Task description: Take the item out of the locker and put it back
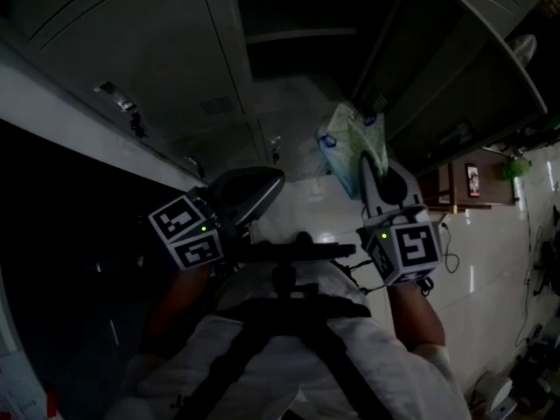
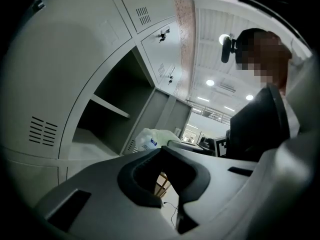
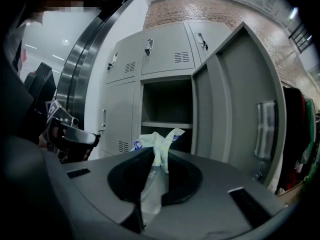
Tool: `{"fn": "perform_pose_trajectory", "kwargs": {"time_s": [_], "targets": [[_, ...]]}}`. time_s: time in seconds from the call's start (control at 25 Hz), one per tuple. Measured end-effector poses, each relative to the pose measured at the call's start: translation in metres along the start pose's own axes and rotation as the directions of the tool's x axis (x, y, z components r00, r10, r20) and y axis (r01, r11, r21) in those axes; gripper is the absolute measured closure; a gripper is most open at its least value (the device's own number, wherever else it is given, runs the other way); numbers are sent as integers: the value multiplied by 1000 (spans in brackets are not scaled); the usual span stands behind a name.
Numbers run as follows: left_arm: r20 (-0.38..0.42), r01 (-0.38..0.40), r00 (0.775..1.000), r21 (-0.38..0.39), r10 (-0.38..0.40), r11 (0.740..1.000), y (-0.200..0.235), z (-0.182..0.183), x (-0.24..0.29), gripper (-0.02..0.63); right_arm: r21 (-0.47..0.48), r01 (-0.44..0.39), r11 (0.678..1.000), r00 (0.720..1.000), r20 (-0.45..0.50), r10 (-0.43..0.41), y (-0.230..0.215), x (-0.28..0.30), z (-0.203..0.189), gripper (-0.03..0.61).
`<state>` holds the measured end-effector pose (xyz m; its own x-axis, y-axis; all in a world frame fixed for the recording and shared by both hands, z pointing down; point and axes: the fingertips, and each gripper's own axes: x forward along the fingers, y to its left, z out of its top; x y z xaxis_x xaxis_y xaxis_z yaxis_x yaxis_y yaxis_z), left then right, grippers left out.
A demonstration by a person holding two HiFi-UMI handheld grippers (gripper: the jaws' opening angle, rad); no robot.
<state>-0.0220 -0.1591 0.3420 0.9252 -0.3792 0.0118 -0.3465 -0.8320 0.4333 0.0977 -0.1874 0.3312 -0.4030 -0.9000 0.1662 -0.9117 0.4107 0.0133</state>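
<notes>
Plastic bag, pale with blue print, pinched between the closed jaws of the right gripper and held up in the air, just outside the open locker compartment. Long axis roughly in line with the jaws: crumpled end sticking out past the tips toward the compartment, rest of it hanging back through the gap between the jaws. Seen from the head view, stretched away from the person toward the dark opening.

Left gripper with jaws together and nothing in them, held left of the bag and apart from it, also turned toward the lockers.

Inside the compartment, a single shelf running across, behind the bag. On the right of the opening, the door swung wide, edge toward the near side, with a handle plate on its face. To the left and above, closed locker doors with vent slots and locks. At the far right in the right gripper view, hanging clothes. Below, glossy pale floor.
</notes>
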Motion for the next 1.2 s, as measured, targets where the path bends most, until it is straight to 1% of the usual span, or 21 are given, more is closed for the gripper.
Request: {"fn": "perform_pose_trajectory", "kwargs": {"time_s": [0.24,0.48,0.6,0.68,0.84,1.0,1.12,1.2], "targets": [[20,-4,1000,72,2,997,13,26,15,614,-35,-16,999,1000,24,17,-6,17,18,554],[33,-9,999,97,6,995,23,48,25,614,-96,-23,995,998,55,28,-15,37,41,554],[38,-10,999,118,5,993,24,58,29,614,-98,-19,995,996,83,27,-17,46,53,554],[38,-6,999,127,1,992,24,62,31,614,-111,-19,994,996,83,29,-19,50,55,554],[36,1,999,136,-5,991,25,67,34,614,-96,-6,995,997,75,14,-19,56,61,554],[32,4,999,142,-9,990,26,69,36,614,-107,-17,994,996,90,26,-19,62,64,554],[33,5,999,149,-10,989,27,73,38,614,-112,-2,994,998,69,10,-21,65,64,554],[34,4,999,155,-9,988,28,77,40,614,-121,0,993,997,76,9,-24,69,68,554]]}}
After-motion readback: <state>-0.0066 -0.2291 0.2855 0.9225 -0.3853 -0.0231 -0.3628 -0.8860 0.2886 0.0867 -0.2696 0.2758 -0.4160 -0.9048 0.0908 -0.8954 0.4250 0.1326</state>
